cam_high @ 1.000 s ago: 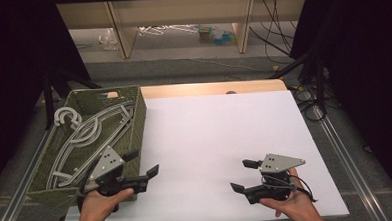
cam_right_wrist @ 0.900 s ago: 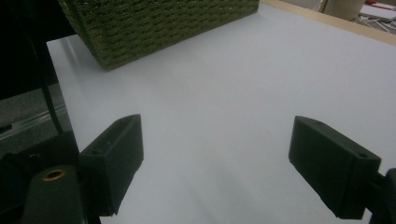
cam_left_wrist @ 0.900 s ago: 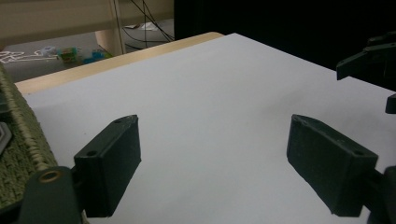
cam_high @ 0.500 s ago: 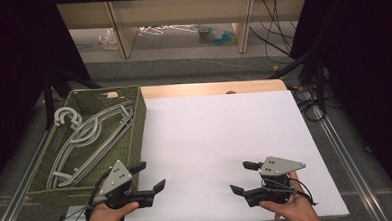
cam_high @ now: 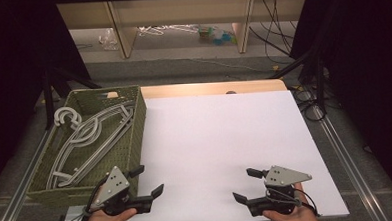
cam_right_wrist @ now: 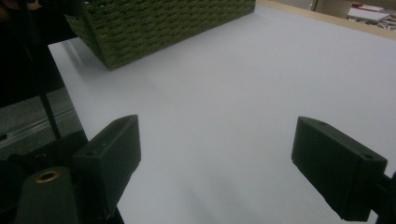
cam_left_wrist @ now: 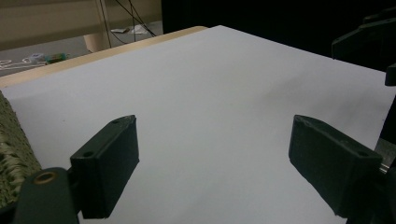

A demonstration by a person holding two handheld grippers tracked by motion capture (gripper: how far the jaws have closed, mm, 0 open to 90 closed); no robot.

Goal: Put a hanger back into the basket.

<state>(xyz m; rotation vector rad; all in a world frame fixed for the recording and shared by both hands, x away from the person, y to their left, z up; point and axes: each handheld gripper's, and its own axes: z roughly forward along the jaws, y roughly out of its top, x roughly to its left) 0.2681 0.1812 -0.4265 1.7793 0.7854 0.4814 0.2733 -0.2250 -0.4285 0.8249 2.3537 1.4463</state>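
Left gripper (cam_high: 146,181) has slid away from the basket (cam_high: 136,124) over the last second, now sits at the near edge of the table (cam_high: 220,139), clear of the basket's near right corner. Right gripper (cam_high: 247,186) barely shifted, parked near the front edge on the other side.

Both tools wide open, nothing between the jaws. Left gripper view: bare white board between the pads, basket weave just at the left margin. Right gripper view: same bare board, basket across the top left, well apart.

Work item looks like the hangers (cam_high: 92,140): a nested stack of grey ones lying flat inside the green woven basket at the table's left, hooks (cam_high: 66,116) toward the far left corner.

Handling guess: light, stiff plastic, smooth so somewhat slippery, won't crush. Nested, so pulling one may drag its neighbours or snag a hook. Best hold is probably the neck just under the hook, or the straight bottom bar; a pinch on the curved shoulder would likely slide.

Pose: both hands low at the bottom of the high view. Left gripper's jaws point right and a bit forward over the board, away from the basket; right gripper's jaws point left. Left needs to swing back over the basket rim and tip down to reach the stack.
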